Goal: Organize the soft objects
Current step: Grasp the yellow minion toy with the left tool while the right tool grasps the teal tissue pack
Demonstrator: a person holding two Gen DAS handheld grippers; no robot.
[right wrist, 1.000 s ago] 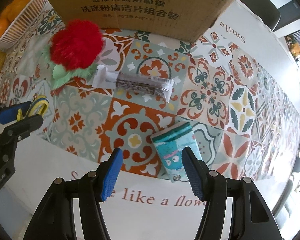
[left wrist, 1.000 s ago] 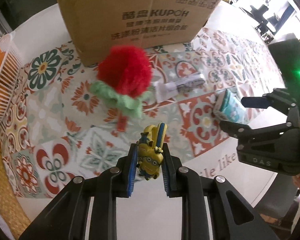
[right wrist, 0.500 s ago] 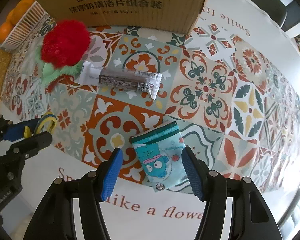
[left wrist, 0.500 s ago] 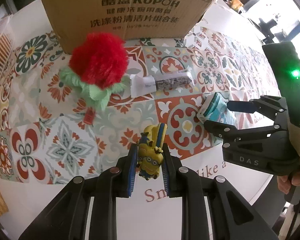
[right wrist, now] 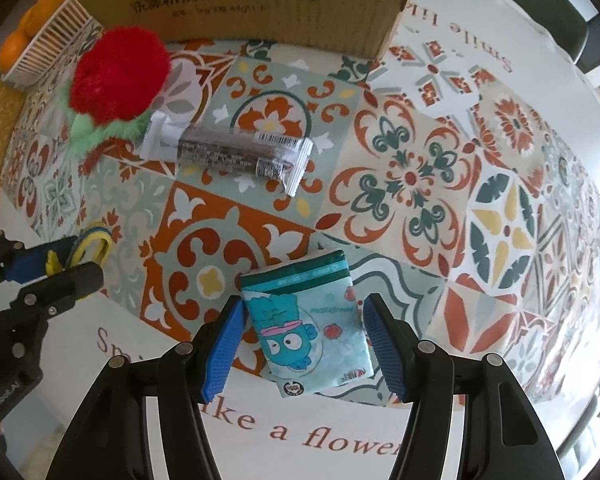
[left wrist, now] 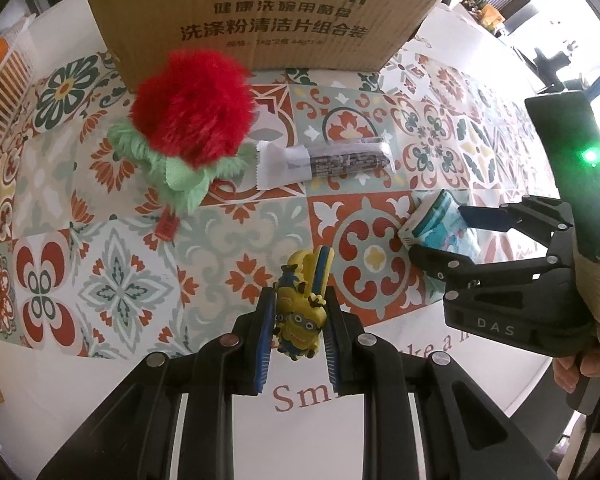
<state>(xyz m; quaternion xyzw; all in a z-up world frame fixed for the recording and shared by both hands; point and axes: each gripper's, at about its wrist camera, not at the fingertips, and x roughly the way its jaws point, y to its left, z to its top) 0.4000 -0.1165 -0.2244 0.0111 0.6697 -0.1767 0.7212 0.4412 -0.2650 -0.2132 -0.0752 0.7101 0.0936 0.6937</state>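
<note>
My left gripper (left wrist: 298, 312) is shut on a small yellow minion toy (left wrist: 300, 308), held a little above the patterned tablecloth (left wrist: 112, 280). In the right wrist view the left gripper (right wrist: 60, 268) shows at the left edge with the toy's yellow and blue loop (right wrist: 92, 240) sticking out. My right gripper (right wrist: 304, 332) points down and stands open astride a teal cartoon tissue pack (right wrist: 308, 320) lying flat on the cloth. Both blue pads sit just off the pack's sides. In the left wrist view the right gripper (left wrist: 452, 236) straddles the tissue pack (left wrist: 440, 220).
A red and green plush flower (left wrist: 192, 116) lies in front of a big cardboard box (left wrist: 260, 12). A wrapped snack bar (left wrist: 332, 160) lies right of the flower. A white basket (right wrist: 48, 44) with oranges stands at the far left. The table's white front edge is near.
My right gripper has come forward and down, so the tissue pack now lies between its fingers. My left gripper has shifted sideways with the minion toy still in it.
</note>
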